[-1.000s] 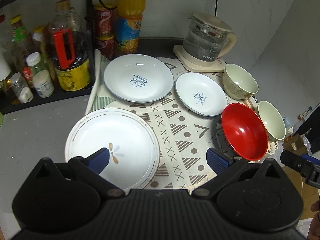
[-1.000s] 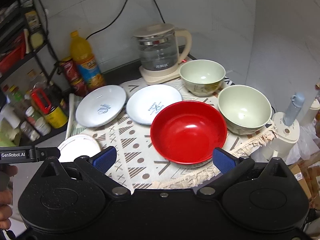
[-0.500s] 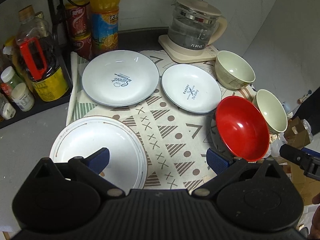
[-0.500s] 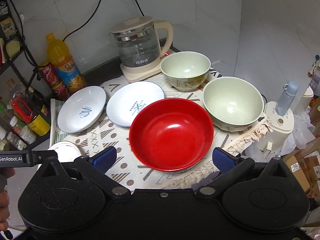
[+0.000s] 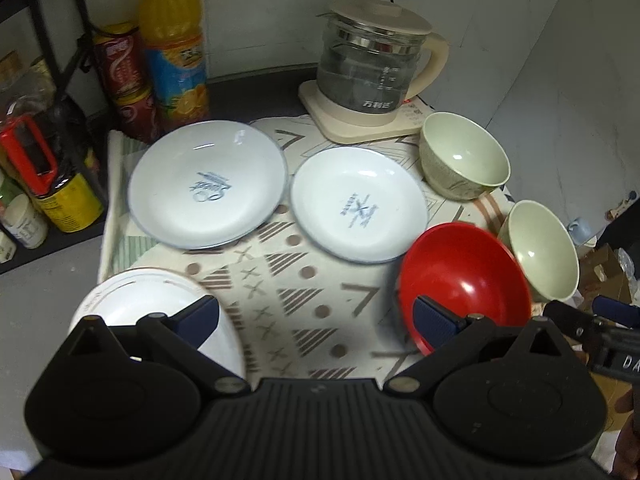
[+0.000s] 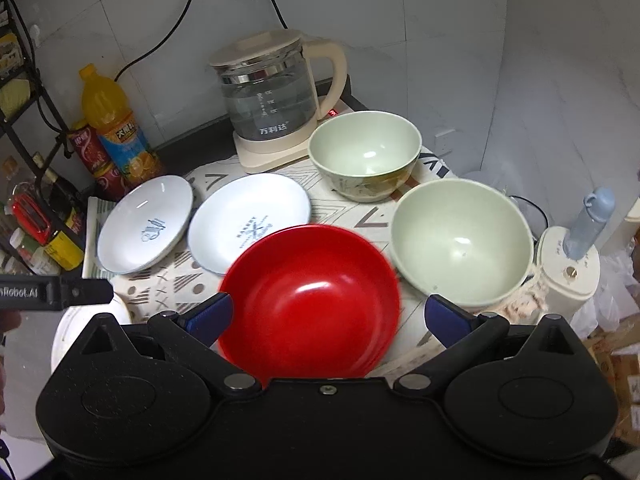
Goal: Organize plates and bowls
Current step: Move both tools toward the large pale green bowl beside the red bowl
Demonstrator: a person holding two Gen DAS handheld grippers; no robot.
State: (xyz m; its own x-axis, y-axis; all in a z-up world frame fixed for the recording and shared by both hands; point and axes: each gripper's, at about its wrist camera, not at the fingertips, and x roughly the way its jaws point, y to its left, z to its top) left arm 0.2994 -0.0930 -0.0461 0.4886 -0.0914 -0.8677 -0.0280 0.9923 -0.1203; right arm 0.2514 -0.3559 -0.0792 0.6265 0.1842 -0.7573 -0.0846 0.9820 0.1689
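Note:
On a patterned mat lie two pale blue plates, a large one and a smaller one. A white plate sits at the front left. A red bowl rests at the front right, beside two pale green bowls. My left gripper hovers open over the mat between the white plate and the red bowl. My right gripper is open above the red bowl.
A glass kettle on its base stands at the back. An orange juice bottle, red cans and a rack of jars crowd the left. A small white appliance stands off the table's right edge.
Both grippers moved forward and rightward over the dishes. The right one has closed in over the red bowl. Neither took hold of anything.

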